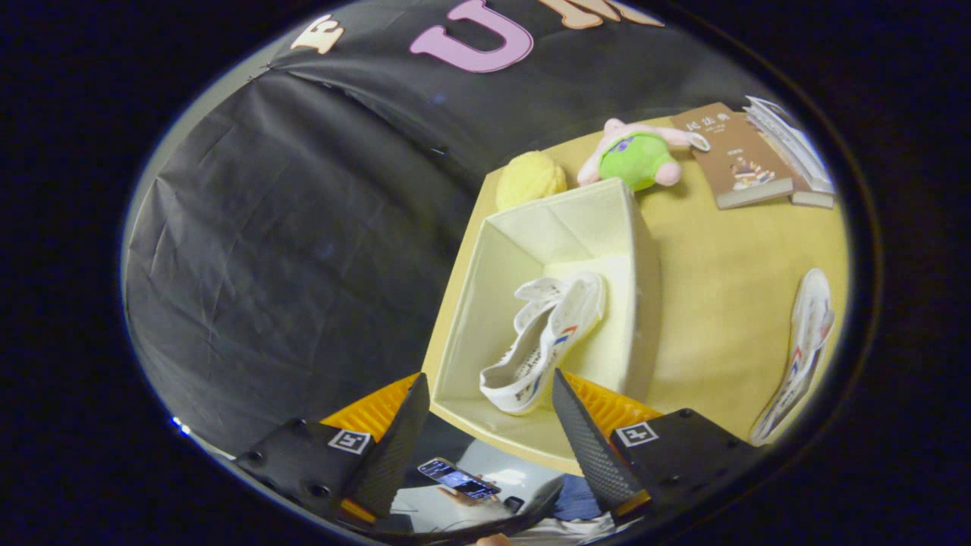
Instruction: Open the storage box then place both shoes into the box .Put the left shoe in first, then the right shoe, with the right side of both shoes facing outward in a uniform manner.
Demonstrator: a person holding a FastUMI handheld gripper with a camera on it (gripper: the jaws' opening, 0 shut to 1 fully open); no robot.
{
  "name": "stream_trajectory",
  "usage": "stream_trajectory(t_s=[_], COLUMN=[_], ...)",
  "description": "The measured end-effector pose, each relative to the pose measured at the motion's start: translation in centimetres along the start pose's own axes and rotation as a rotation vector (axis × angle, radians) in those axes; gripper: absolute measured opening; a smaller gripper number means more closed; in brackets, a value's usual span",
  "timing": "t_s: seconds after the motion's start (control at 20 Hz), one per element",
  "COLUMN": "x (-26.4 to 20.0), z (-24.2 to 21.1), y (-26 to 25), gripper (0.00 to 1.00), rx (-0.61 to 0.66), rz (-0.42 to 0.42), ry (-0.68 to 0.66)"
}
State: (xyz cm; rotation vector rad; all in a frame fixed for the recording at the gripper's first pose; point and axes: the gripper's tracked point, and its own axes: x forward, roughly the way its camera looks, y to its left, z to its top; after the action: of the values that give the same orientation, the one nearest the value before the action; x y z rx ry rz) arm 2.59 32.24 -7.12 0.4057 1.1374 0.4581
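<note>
Yellow counter (721,280) in a dark booth: box open, one shoe in.
The storage box (493,303) is open and holds one shoe (542,345), just ahead of the spread, empty fingers (489,421). The other shoe (804,341) lies on the counter, well apart, waiting.

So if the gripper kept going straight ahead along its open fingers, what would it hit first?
Probably the white shoe lying inside the open storage box, just ahead between the fingers of the gripper; depth is uncertain.

Dim booth, overhead light, soft shadows, edges fisheye-warped.
</note>
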Motion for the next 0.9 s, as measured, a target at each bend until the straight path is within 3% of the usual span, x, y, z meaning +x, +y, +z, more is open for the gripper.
stream_trajectory(t_s=[0.3,0.55,0.9], x=[-5.1,-8.5,-9.1], z=[0.5,-0.4,-2.5], y=[-10.1,-18.3,-27.7], gripper=[1.0,1.0,0.98], rx=[-0.115,-0.116,-0.09], rz=[-0.216,-0.397,-0.564], ry=[-0.072,-0.074,-0.013])
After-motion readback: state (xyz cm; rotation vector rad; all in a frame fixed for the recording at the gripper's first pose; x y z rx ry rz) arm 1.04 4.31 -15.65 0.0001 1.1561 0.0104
